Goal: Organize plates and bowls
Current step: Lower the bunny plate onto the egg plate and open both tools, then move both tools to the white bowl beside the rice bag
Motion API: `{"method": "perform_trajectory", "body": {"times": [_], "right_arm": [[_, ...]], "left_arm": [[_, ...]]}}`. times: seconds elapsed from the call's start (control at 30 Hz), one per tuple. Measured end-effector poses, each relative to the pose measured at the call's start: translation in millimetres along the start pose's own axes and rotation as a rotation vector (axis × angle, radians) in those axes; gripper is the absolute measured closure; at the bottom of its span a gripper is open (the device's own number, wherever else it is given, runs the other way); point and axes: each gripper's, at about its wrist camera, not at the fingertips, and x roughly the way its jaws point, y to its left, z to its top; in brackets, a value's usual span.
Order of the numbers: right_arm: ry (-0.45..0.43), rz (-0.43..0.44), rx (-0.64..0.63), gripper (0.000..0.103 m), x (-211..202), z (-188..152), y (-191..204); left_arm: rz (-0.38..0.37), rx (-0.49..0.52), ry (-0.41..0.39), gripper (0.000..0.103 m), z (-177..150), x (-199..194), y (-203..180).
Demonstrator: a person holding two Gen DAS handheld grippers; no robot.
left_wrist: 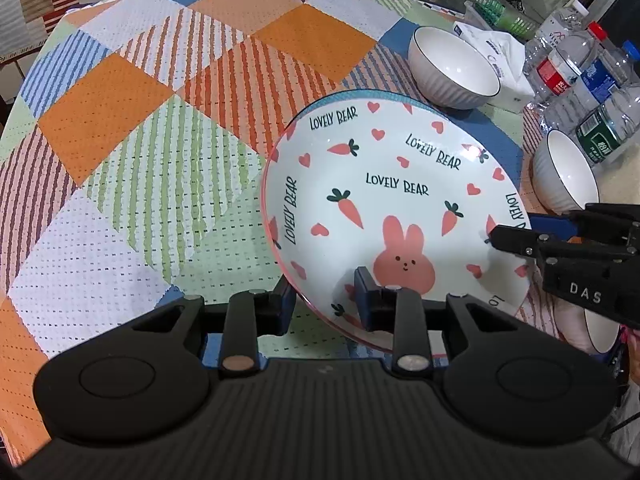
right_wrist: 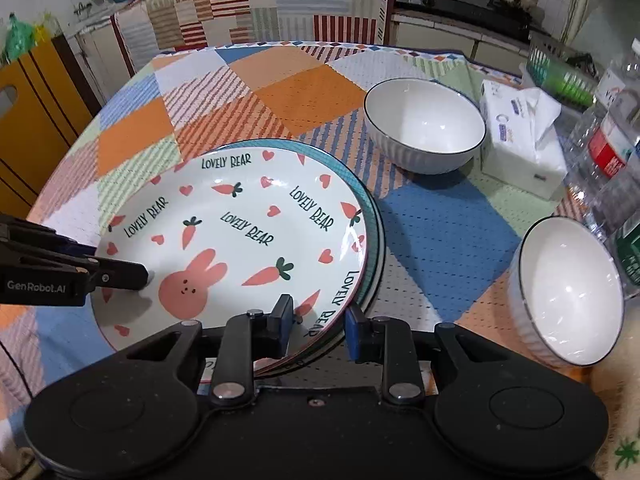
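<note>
Bright, even indoor light; small glare spots on the glossy plate [right_wrist: 240,240] ahead of the claw; fisheye bending and dark corners; sharp focus.

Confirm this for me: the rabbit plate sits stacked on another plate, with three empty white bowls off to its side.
Wrong on the count. The right wrist view shows two empty white bowls, one by the tissue pack and one nearer. The rabbit plate does sit stacked on another plate.

The white round ceramic plate with pink rabbit and carrots [right_wrist: 240,240] reads "LOVELY BEAR" several times. The black right tool [left_wrist: 584,276] bears "DAS"; the black left tool [right_wrist: 60,276] bears "GenRobot.AI".
</note>
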Motion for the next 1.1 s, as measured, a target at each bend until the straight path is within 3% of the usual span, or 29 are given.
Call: {"method": "perform_trajectory", "body": {"times": [0.3,0.53,1.1], "right_arm": [[-0.007,-0.123,-0.135,0.071,5.0,-9.0,18.2],[-0.104,-0.170,-0.159,0.072,6.2,-19.9,20.5],[-0.271,0.023,0.002,0.072,-78.1,-44.6,-27.1]], "left_arm": [[0.050,0.027,-0.004,0.075,-5.7,3.0,-12.9],[0.092,0.014,-0.016,0.077,-8.6,1.7,-19.8],[0.113,0.135,0.005,0.077,-33.4,-59.3,-72.1]]}}
